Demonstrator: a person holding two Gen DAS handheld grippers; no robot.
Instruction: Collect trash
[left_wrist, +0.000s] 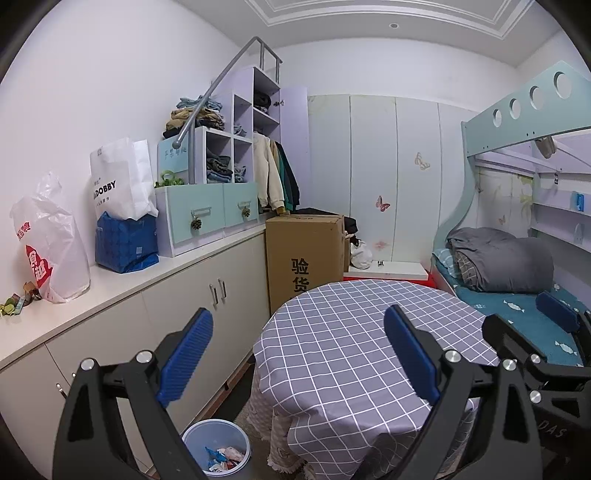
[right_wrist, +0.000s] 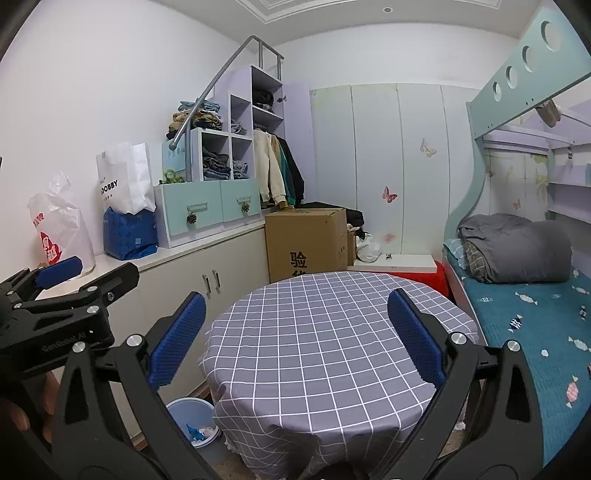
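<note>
A pale blue trash bin (left_wrist: 218, 448) stands on the floor by the left side of the round table (left_wrist: 354, 332), with several crumpled wrappers inside. The right wrist view shows the same bin (right_wrist: 192, 419) partly behind a finger. My left gripper (left_wrist: 299, 354) hovers over the table's near left edge, open, with nothing between its blue pads. My right gripper (right_wrist: 295, 338) is also open and empty, above the checked cloth (right_wrist: 332, 332). Each gripper shows in the other's view: the right gripper (left_wrist: 535, 321) at the far right, the left gripper (right_wrist: 85, 275) at the far left.
A long white counter (left_wrist: 110, 280) runs along the left wall with plastic bags (left_wrist: 55, 251), a blue pack and small colourful scraps (left_wrist: 14, 304). A cardboard box (left_wrist: 306, 254) stands behind the table. A bunk bed (right_wrist: 535, 314) flanks the right. A hand (right_wrist: 22, 417) holds the left gripper.
</note>
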